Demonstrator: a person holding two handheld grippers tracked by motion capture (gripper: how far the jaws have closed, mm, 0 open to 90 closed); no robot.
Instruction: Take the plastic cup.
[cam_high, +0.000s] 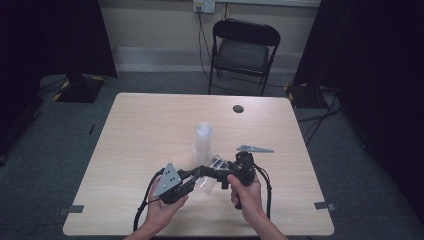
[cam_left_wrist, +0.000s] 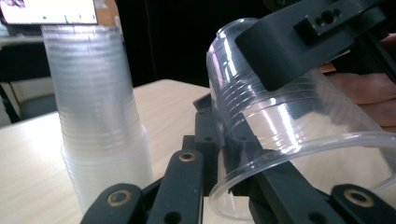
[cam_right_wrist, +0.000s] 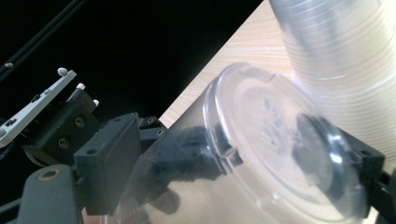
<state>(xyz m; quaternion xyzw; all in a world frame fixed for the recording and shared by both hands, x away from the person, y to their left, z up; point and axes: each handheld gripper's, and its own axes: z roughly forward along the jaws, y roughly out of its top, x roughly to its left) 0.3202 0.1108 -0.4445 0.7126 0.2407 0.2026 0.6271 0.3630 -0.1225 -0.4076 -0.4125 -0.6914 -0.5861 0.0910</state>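
While the stack of clear cups (cam_high: 202, 142) stands upright near the middle of the table (cam_high: 140, 130), a single clear plastic cup (cam_high: 209, 176) lies on its side just in front of it, lifted between the two tools at the near edge. The right gripper (cam_high: 216, 170) clamps this cup across its wall, one jaw outside and one inside. The left gripper (cam_high: 192, 181) meets the cup at its rim, one jaw reaching into the mouth, though whether it pinches the wall I cannot tell.
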